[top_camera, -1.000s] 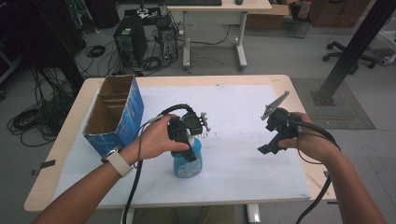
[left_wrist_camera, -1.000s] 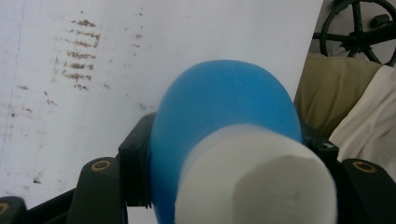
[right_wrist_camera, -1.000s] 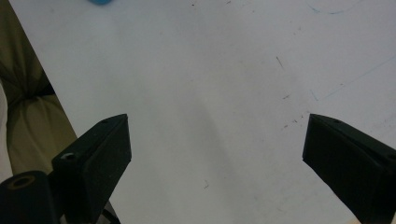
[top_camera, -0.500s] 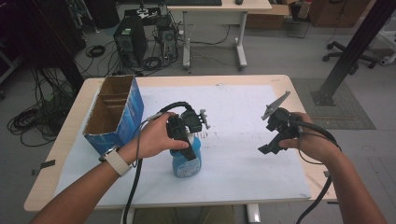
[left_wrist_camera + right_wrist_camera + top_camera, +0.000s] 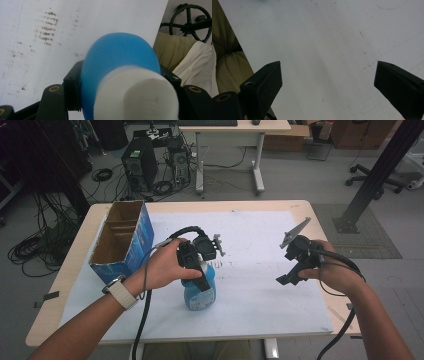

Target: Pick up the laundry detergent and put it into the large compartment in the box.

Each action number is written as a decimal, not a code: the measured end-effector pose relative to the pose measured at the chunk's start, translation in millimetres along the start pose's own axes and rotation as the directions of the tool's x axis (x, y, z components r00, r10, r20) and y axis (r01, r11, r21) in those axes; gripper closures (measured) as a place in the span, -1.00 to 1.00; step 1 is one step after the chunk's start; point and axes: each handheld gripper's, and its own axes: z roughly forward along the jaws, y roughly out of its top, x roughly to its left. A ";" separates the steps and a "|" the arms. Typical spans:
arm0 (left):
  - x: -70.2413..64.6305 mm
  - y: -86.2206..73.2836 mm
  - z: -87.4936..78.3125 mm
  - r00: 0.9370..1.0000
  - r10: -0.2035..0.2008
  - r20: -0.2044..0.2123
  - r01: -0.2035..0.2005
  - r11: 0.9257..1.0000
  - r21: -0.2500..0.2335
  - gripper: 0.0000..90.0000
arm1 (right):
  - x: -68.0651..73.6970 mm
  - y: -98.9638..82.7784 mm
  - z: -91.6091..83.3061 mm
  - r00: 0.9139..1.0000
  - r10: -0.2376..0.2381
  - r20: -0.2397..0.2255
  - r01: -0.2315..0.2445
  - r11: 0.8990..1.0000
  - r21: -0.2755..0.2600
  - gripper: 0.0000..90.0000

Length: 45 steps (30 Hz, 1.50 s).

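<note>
Lab room, wooden table (image 5: 65, 270) under white paper sheet (image 5: 260, 245). We see blue spray bottle (image 5: 200, 292) standing right of open cardboard box (image 5: 122, 240), near sheet's front. Left gripper (image 5: 197, 265) clamped on bottle, jaws each side of blue body. Since a second ago: little change, bottle where it was. Right gripper (image 5: 295, 262) far right of box, jaws apart, empty. We judge grip secured, lift toward box likely next.

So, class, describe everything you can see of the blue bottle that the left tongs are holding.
The blue plastic bottle has a rounded, glossy body, a white neck or cap and a pale label on its side. It stands upright near the middle of the white paper sheet covering the table. The left tongs come down from above, black jaws clamped on both sides of its upper body, just below the white top.
</note>
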 end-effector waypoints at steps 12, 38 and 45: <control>1.0 -2.3 -12.8 0.999 -0.043 -0.023 0.042 0.999 -0.021 -0.17 | 0.9 0.9 -0.9 1.000 -0.004 -0.001 0.004 1.000 -0.002 -0.82; -3.0 -1.8 -45.0 0.986 -0.145 -0.083 0.138 0.987 -0.081 -0.17 | 1.5 1.7 -1.7 1.000 -0.004 -0.001 0.004 1.000 -0.007 -0.82; -3.4 -0.3 -53.7 0.979 -0.179 -0.094 0.170 0.981 -0.097 -0.17 | 1.7 0.7 -4.1 1.000 -0.005 0.003 0.005 1.000 -0.009 -0.82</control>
